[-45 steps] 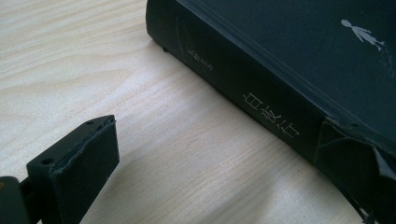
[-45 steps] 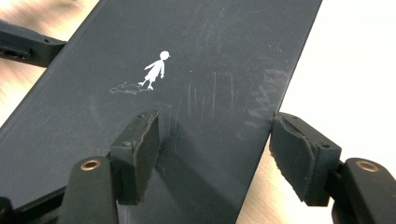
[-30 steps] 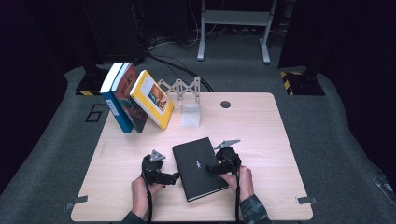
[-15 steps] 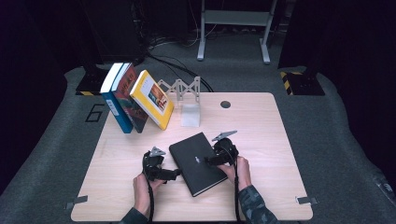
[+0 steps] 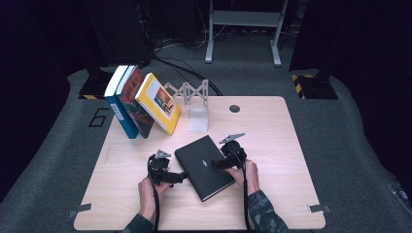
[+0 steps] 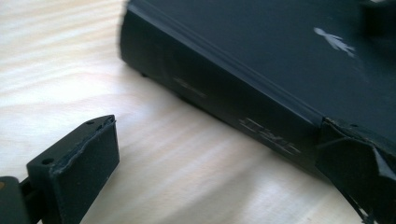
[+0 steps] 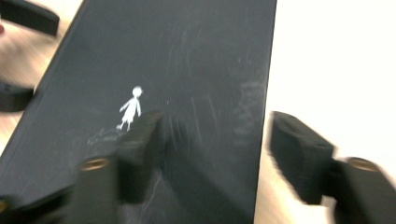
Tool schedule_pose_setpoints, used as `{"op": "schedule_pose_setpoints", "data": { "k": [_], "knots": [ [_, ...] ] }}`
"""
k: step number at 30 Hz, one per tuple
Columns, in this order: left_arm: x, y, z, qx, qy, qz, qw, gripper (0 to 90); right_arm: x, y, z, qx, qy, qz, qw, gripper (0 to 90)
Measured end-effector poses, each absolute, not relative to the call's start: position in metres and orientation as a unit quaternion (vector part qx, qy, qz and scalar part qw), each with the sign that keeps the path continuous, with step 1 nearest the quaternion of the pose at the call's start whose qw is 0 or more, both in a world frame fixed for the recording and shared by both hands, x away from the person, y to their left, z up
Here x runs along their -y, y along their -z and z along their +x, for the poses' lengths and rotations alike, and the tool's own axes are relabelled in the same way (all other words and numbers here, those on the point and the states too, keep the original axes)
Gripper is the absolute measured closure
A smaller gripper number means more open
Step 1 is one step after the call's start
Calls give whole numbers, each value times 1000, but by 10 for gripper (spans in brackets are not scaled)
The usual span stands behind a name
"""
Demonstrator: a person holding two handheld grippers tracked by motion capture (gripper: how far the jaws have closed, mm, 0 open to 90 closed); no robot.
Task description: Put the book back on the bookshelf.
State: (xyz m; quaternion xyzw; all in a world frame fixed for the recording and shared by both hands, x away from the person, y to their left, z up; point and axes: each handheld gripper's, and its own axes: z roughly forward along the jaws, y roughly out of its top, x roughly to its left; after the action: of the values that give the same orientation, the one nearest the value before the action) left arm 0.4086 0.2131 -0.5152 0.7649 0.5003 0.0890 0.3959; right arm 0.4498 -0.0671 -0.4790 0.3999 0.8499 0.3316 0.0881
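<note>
A black book [image 5: 200, 171] with a small white figure on its cover [image 7: 130, 108] lies flat and askew on the wooden table [image 5: 272, 145]. My left gripper [image 5: 178, 176] is open at the book's left side. One of its pads [image 6: 359, 172] is against the spine [image 6: 224, 100] and the other [image 6: 77, 172] is out over bare wood. My right gripper [image 5: 217, 163] is open over the book's right edge. Its jaws have just been opening: one pad [image 7: 142, 149] is above the cover and the other [image 7: 299, 158] is beyond the edge, over the table.
A blue book [image 5: 118, 104], a dark red book [image 5: 136, 104] and a yellow book [image 5: 158, 102] lean together at the back left. Beside them stands a metal zigzag bookend [image 5: 190, 91] with a white base [image 5: 198, 119]. A dark round hole [image 5: 234, 108] marks the table's far side.
The black book has turned counter-clockwise on the table. My right gripper has moved slightly away from the person along the book's right edge. The left gripper has stayed put.
</note>
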Motion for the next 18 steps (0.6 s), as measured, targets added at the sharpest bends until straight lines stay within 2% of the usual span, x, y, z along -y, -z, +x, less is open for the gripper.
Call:
{"op": "schedule_pose_setpoints", "data": {
  "k": [4, 7, 9, 13, 16, 18],
  "knots": [
    [-221, 512, 416, -519, -84, 745, 411, 0, 76, 471, 435, -841, -353, 400, 91, 212],
    [-226, 509, 421, -519, -87, 744, 411, 0, 83, 471, 426, -838, -353, 405, 97, 154],
    [-228, 506, 424, -519, -92, 746, 408, 0, 86, 472, 418, -837, -349, 410, 95, 146],
    [-228, 500, 430, -518, -94, 742, 414, 0, 91, 473, 404, -837, -351, 410, 95, 153],
    [-227, 496, 436, -519, -100, 740, 416, 0, 93, 474, 394, -835, -362, 404, 99, 216],
    [-227, 495, 440, -519, -94, 741, 415, 0, 92, 474, 389, -834, -365, 400, 100, 225]
  ]
}}
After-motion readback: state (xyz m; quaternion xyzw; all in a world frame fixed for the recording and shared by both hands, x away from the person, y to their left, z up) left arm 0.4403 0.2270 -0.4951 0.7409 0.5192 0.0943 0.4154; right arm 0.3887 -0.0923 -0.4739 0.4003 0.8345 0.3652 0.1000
